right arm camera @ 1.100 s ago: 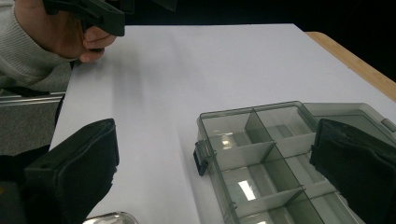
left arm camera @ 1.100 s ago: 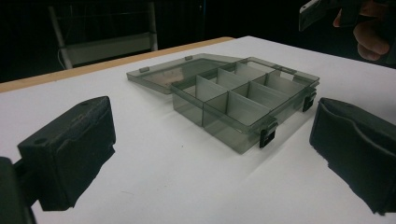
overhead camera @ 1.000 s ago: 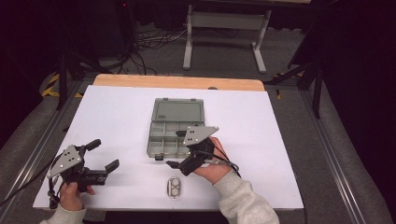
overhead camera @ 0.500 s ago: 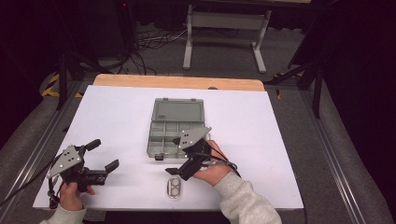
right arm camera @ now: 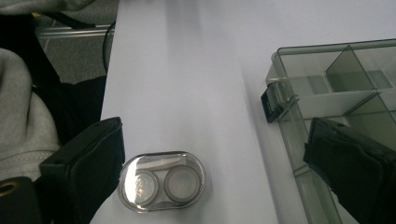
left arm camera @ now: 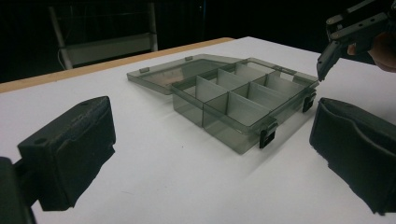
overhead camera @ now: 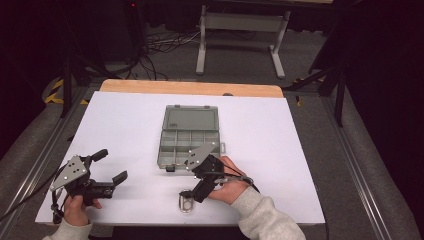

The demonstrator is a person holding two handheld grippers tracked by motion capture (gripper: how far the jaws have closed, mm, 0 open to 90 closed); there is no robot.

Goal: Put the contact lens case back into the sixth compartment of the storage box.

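Compartment box (overhead camera: 190, 136): grey translucent plastic, sits near the middle of the white table (overhead camera: 300, 150), lid (overhead camera: 192, 118) swung fully open and lying flat on the far side. Tray part is split by dividers into several compartments; those that can be seen into look empty. Two dark latches (left arm camera: 267, 136) hang on the near front wall, seen in the left gripper view. A wooden strip (overhead camera: 150, 86) runs along the table's far edge.

Right gripper (overhead camera: 194, 189): held in the person's right hand (overhead camera: 227, 182), just in front of the box's near edge, tilted down toward the tabletop. Jaws are spread wide apart, nothing between the pads. In the right gripper view one jaw stands beside the small case and the other overlaps the box's corner. Grey sleeve (overhead camera: 265, 220) comes in from the bottom edge.

Left gripper (overhead camera: 111, 167): held in the left hand (overhead camera: 77, 207) near the table's front-left corner, well apart from the box. Jaws spread wide, holding nothing; its own view looks across bare table to the box.

Small clear case (right arm camera: 161, 181): oval, with two round wells side by side, lies flat at the table's near edge, just beside the right gripper's tips, apart from the box.
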